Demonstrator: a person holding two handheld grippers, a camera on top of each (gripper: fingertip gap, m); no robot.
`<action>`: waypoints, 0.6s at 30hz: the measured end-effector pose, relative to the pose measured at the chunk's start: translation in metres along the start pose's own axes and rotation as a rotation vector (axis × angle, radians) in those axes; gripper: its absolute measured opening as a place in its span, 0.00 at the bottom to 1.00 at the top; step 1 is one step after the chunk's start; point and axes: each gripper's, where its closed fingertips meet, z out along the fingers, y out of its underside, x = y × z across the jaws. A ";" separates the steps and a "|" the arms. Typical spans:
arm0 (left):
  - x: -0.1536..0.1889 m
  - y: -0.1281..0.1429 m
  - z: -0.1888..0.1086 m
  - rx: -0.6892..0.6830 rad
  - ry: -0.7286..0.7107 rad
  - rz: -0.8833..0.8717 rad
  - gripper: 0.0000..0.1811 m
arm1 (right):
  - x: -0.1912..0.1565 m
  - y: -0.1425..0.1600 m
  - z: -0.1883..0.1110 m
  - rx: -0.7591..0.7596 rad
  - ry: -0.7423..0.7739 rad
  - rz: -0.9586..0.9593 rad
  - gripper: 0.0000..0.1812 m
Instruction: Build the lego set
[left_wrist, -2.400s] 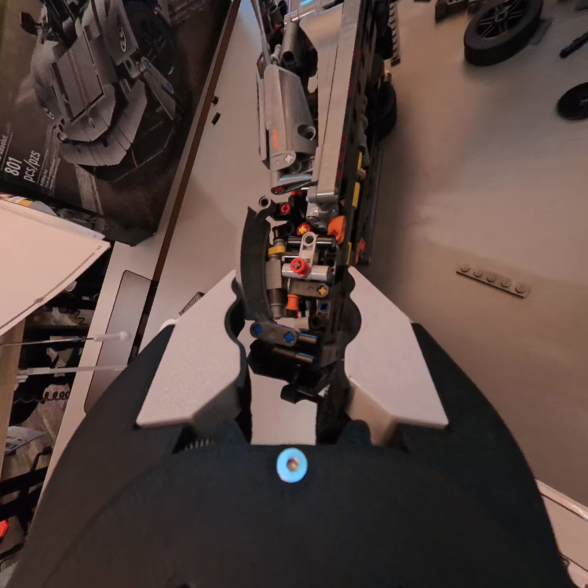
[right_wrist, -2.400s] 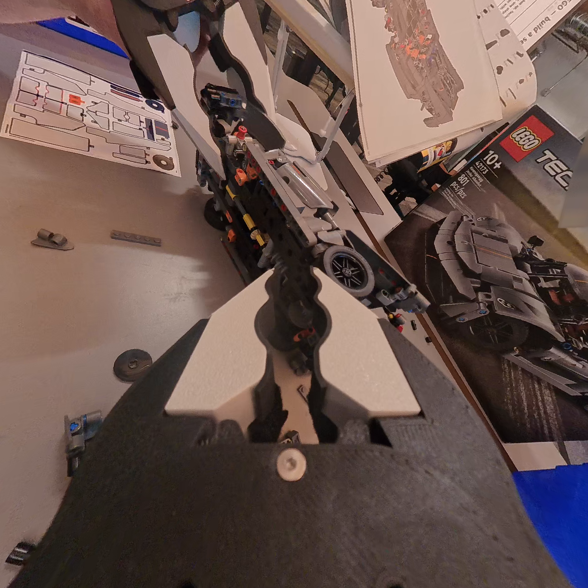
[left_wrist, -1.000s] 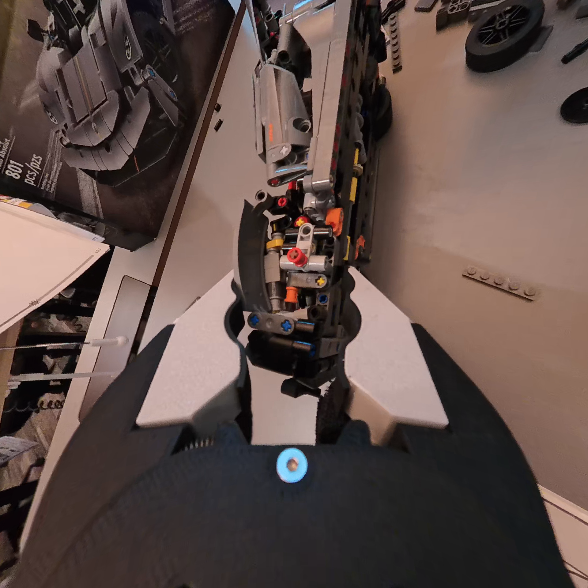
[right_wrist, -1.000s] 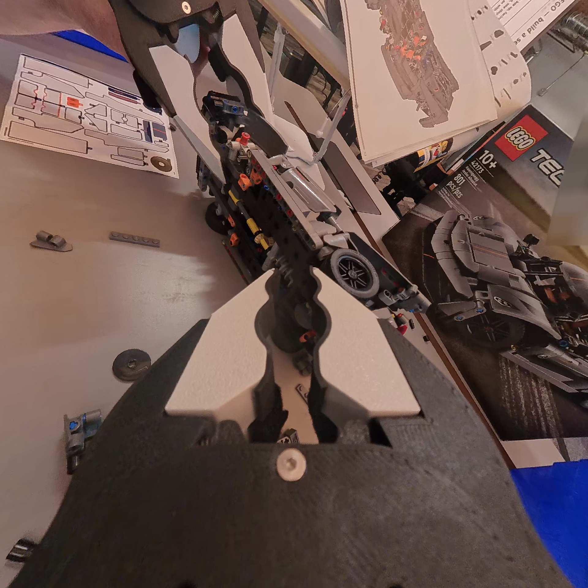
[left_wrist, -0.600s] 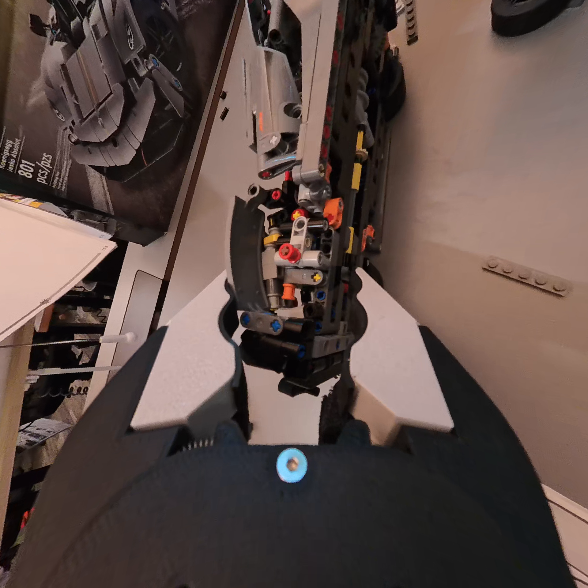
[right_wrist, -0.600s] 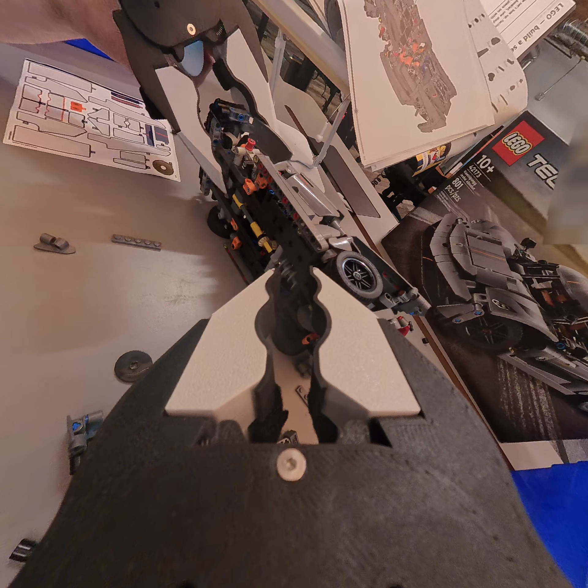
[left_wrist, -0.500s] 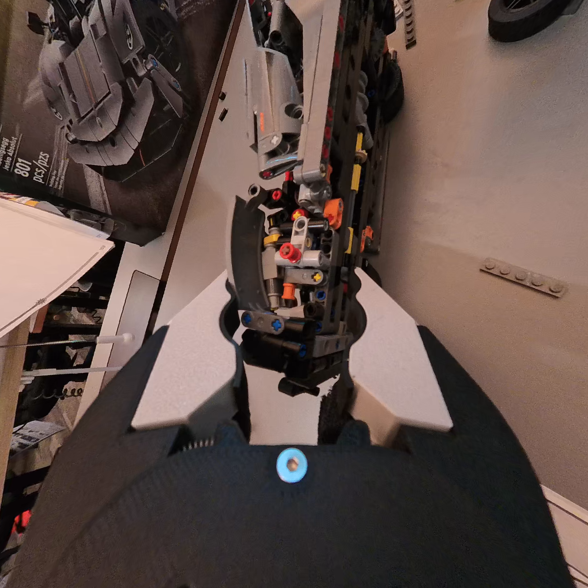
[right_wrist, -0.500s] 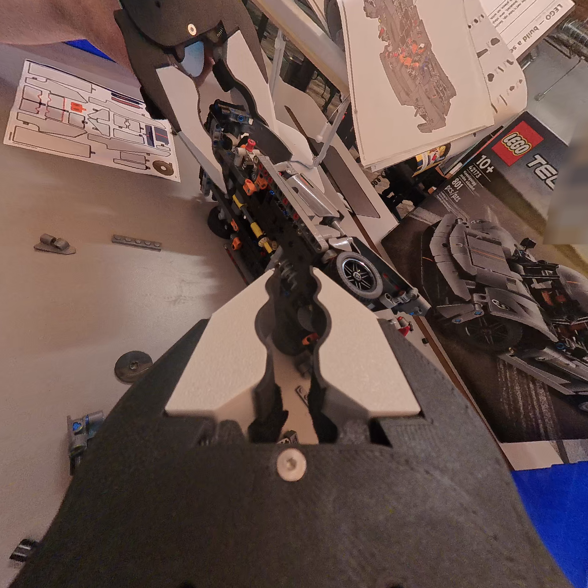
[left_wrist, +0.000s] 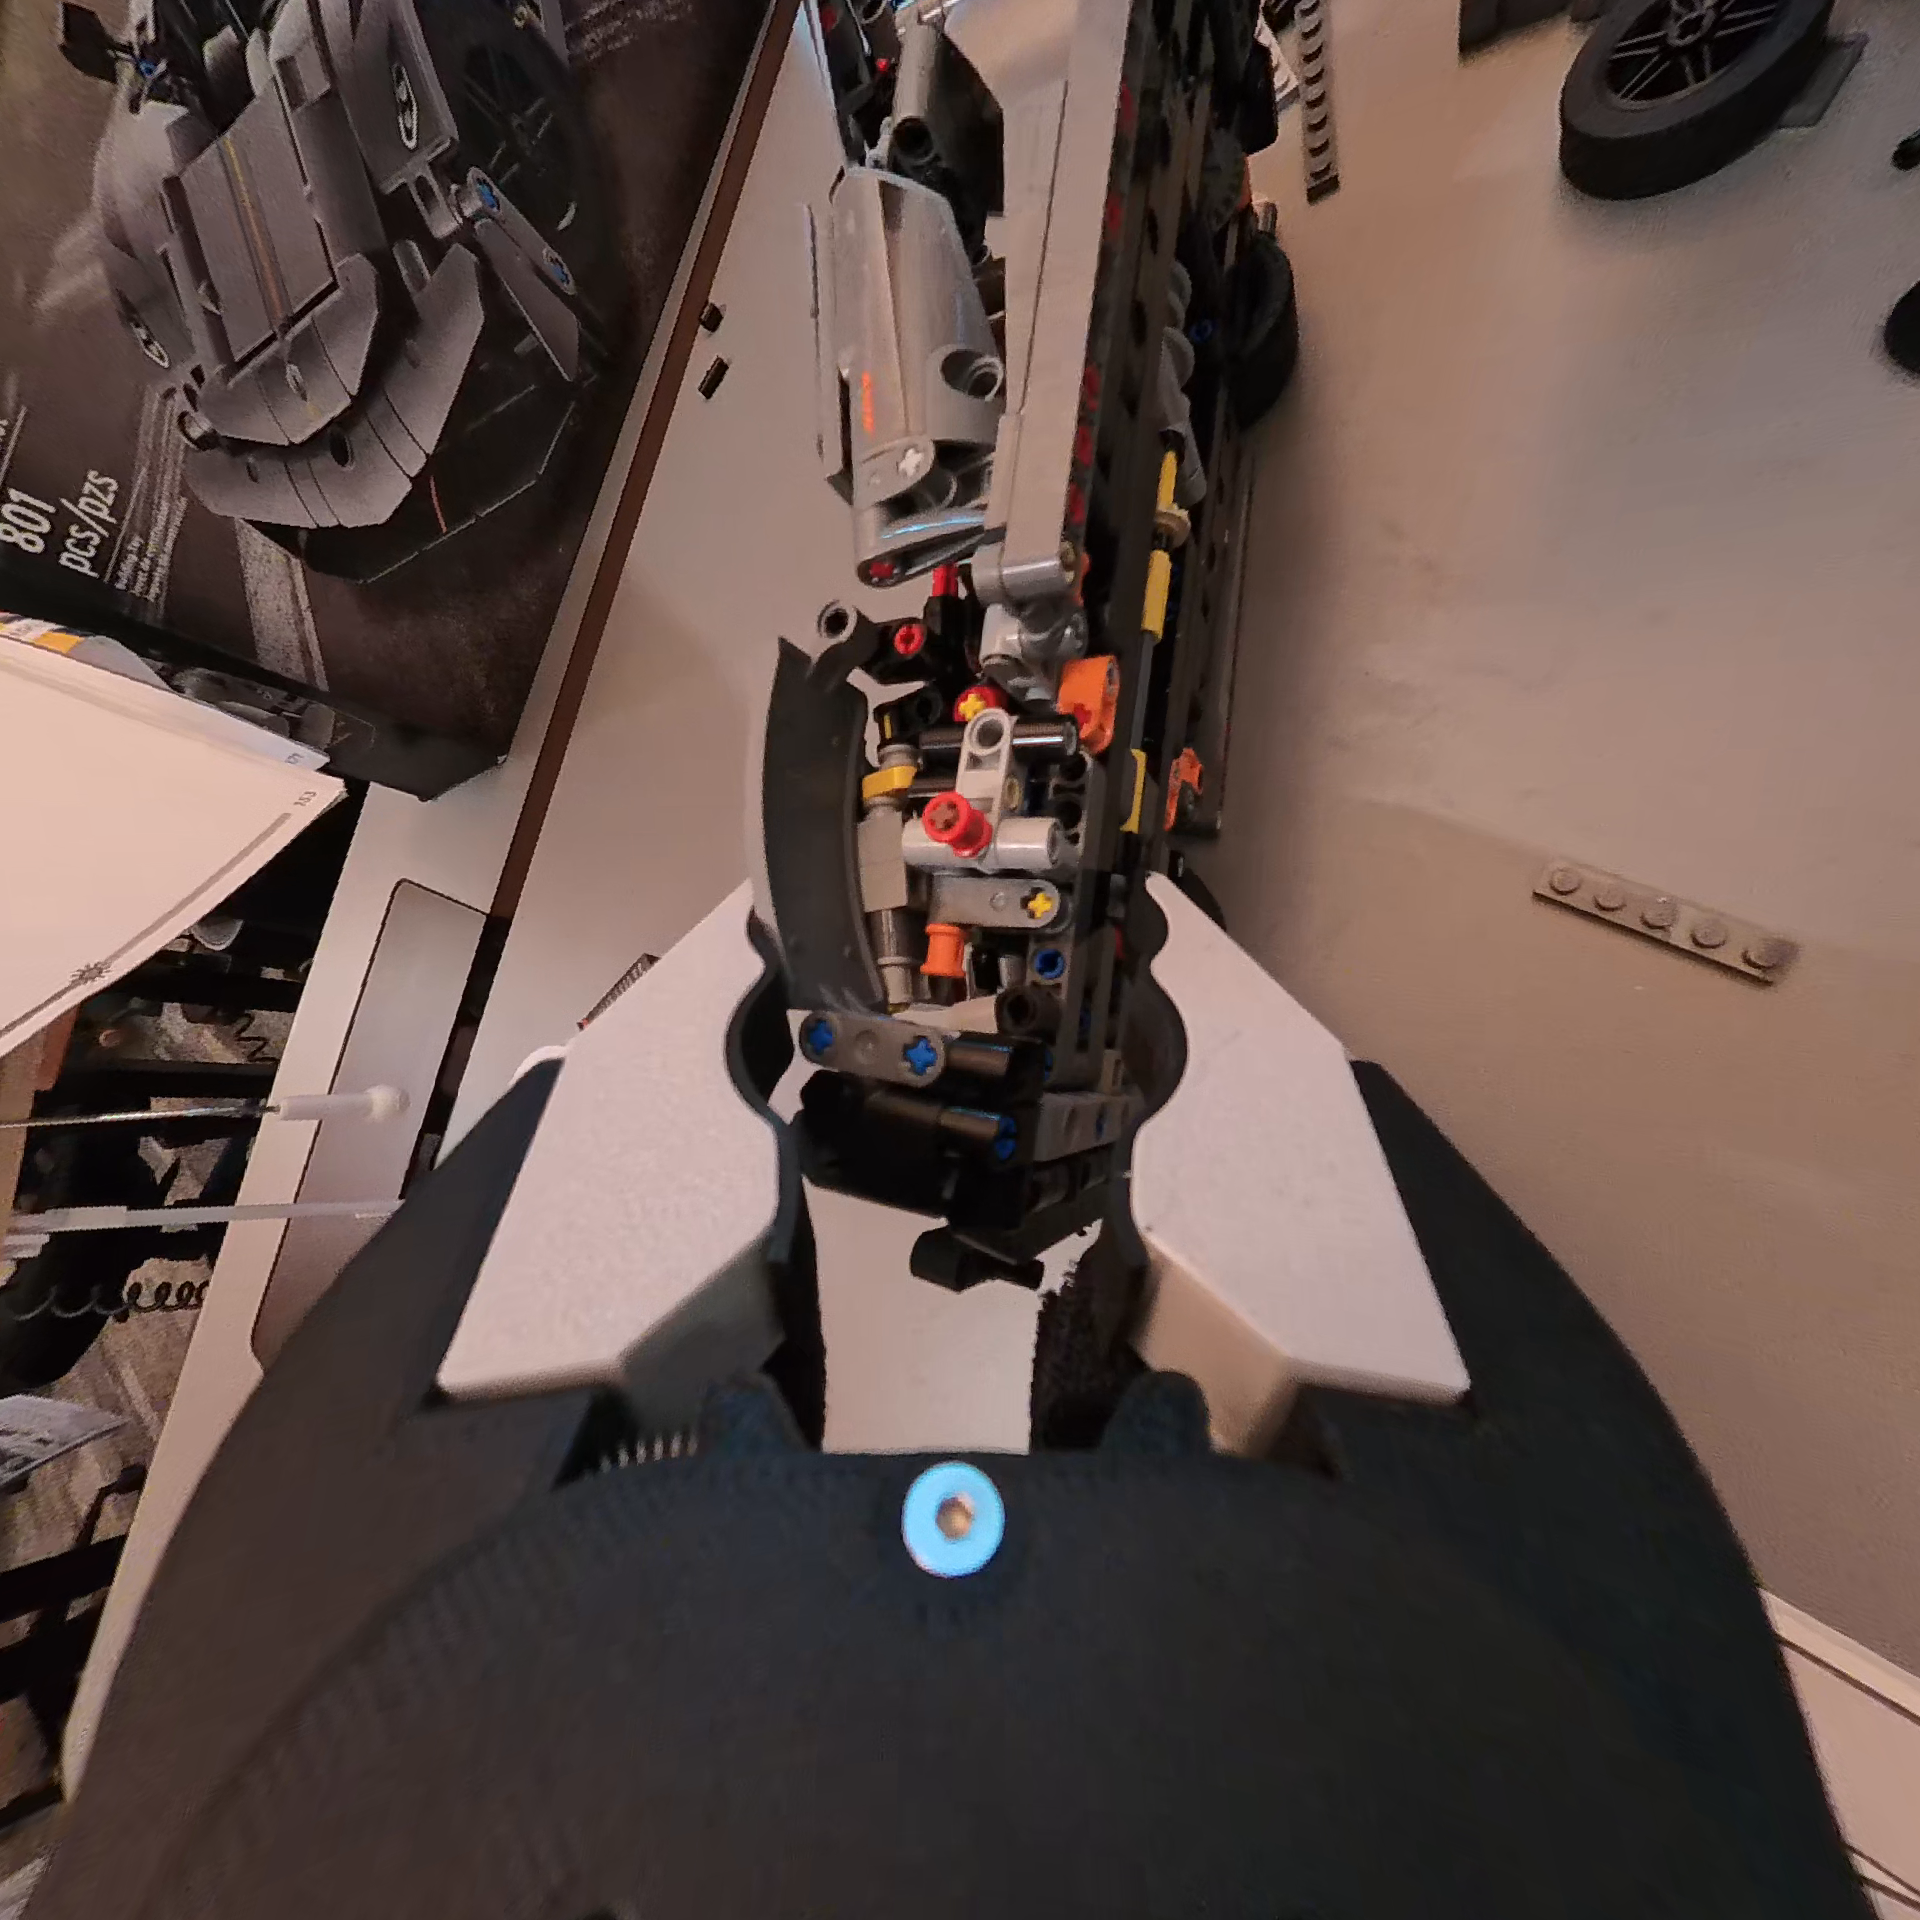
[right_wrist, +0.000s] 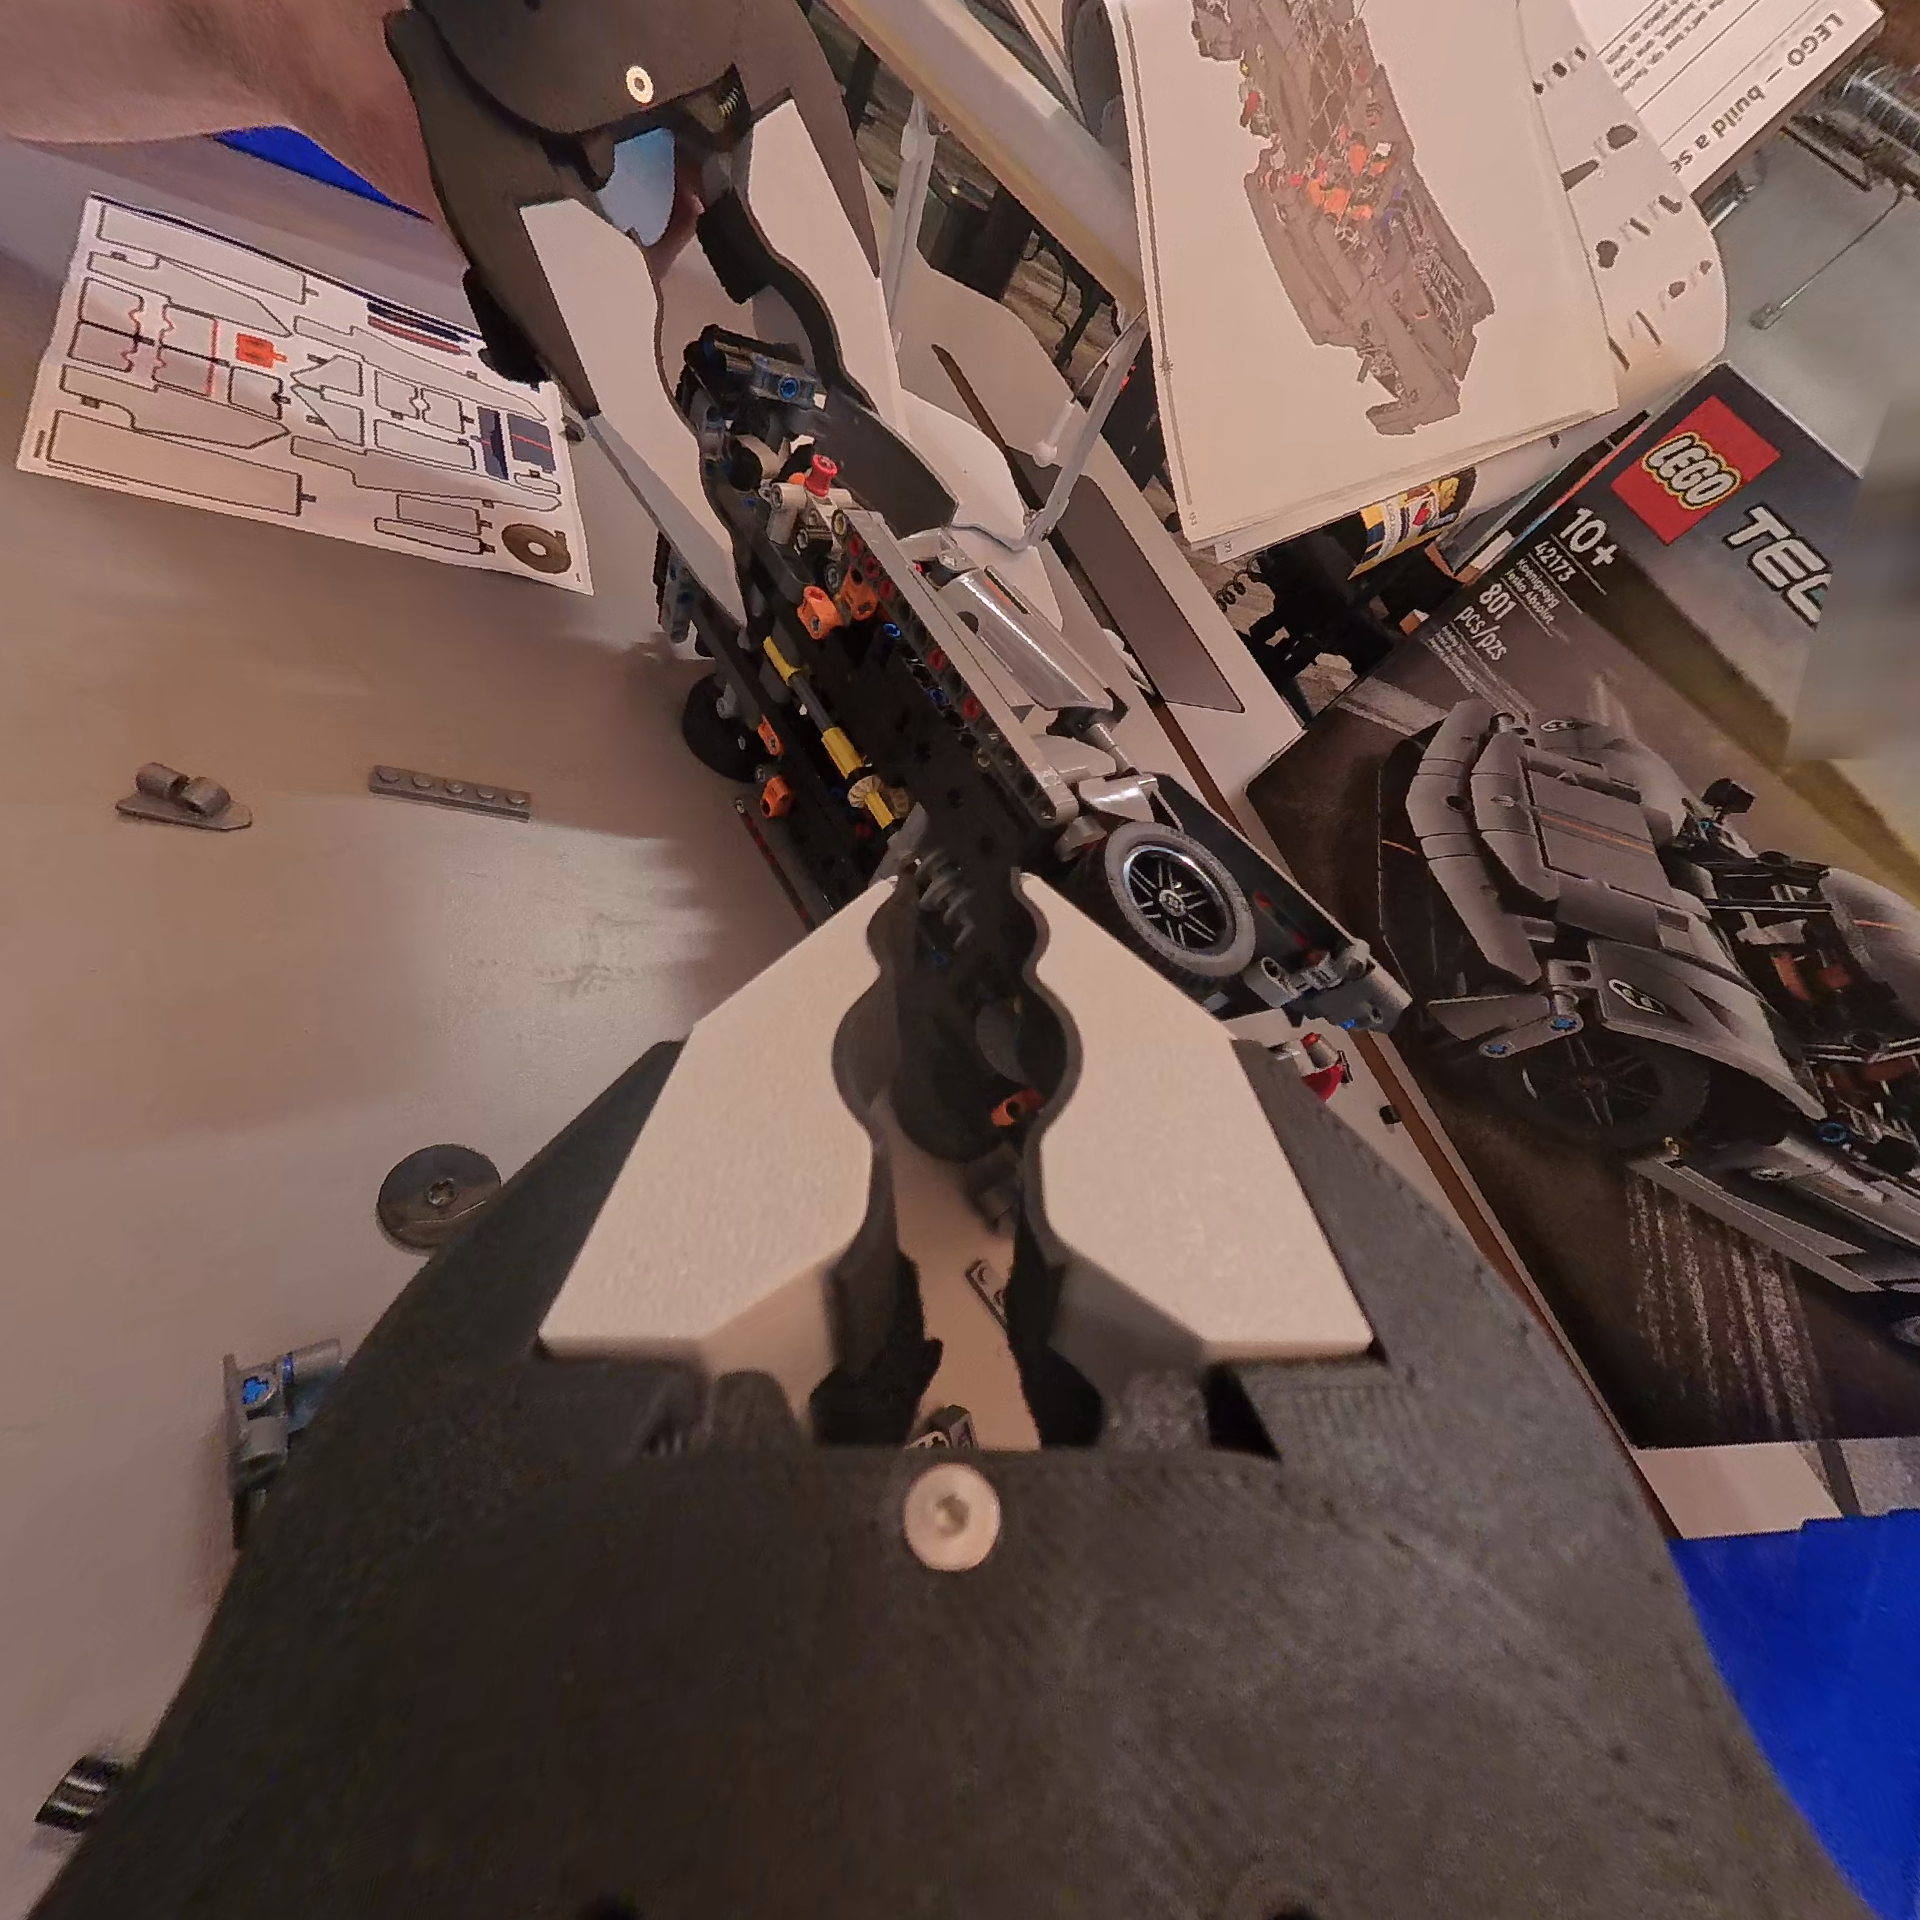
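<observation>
Left tool (left_wrist: 956, 1060): its two white fingers (left_wrist: 644, 1174) are closed onto one end of the partly built lego car chassis (left_wrist: 1049, 436), pressing on a cluster of black, grey, red, orange and yellow pins and a curved black arch panel (left_wrist: 816, 821). Right tool (right_wrist: 956, 997): its fingers (right_wrist: 1164, 1164) are nearly together, clamped on the opposite, dark end of the same chassis (right_wrist: 935, 727).

The chassis spans the gap between the two tools, turned on its side and tilted, with its lower edge close to the grey counter (right_wrist: 312, 987); whether it touches cannot be told. A silver body panel (left_wrist: 904, 343) and a mounted spoked wheel (right_wrist: 1179, 899) face the box side.

In the right wrist view the left tool (right_wrist: 717, 343) appears at the far end of the model, with part of a person's arm (right_wrist: 197, 73) above it.

Loose on the counter: a grey studded plate (left_wrist: 1662, 920), a small grey wedge piece (right_wrist: 187, 795), a dark disc (right_wrist: 436, 1190), a grey connector with a blue pin (right_wrist: 270, 1403) and a loose black tyre (left_wrist: 1694, 83). A sticker sheet (right_wrist: 291, 405) lies beyond them. The lego box (right_wrist: 1621, 894) sits just beside the model, with the open instruction booklet (right_wrist: 1351, 239) propped above it.
</observation>
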 end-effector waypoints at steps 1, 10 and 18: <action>0.000 0.000 0.000 0.002 0.003 -0.003 0.34 | 0.000 0.000 0.000 -0.001 0.000 0.000 0.08; 0.001 -0.002 -0.001 0.015 0.019 -0.020 0.32 | -0.001 0.002 0.002 -0.006 -0.005 -0.001 0.08; 0.000 0.002 0.004 -0.010 -0.021 0.023 0.43 | 0.003 0.002 0.000 -0.004 0.009 0.002 0.08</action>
